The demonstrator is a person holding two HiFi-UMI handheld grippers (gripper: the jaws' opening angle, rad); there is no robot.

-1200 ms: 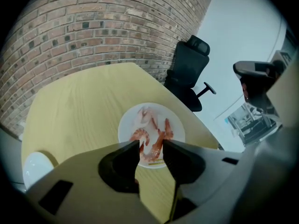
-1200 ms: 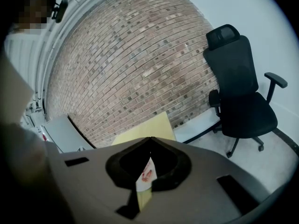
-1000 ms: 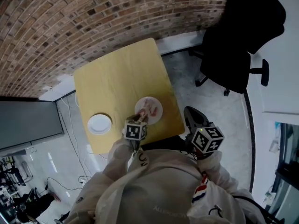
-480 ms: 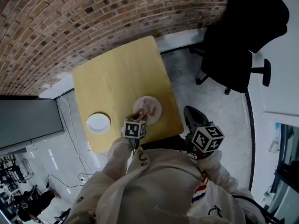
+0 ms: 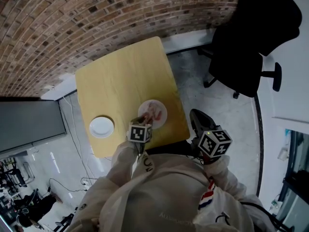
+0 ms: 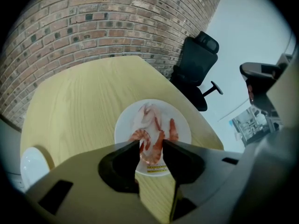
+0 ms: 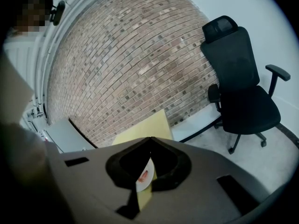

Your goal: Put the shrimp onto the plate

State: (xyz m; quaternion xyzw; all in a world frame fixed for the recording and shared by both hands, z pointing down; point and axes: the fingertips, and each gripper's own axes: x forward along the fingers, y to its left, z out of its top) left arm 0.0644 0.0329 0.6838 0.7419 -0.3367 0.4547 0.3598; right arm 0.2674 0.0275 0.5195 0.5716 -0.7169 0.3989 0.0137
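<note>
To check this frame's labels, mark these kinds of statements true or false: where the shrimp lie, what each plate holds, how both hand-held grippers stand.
1. Shrimp lie on the plate nearer the black chair. True.
2. The second white plate also holds shrimp. False: it is bare.
3. The left hand-held gripper is shut. False: its jaws stand apart over the shrimp.
4. The right hand-held gripper is over the floor, beside the table. True.

Left tool (image 6: pixel 151 146) points steeply down, jaws apart; right tool (image 7: pixel 150 140) closed.
</note>
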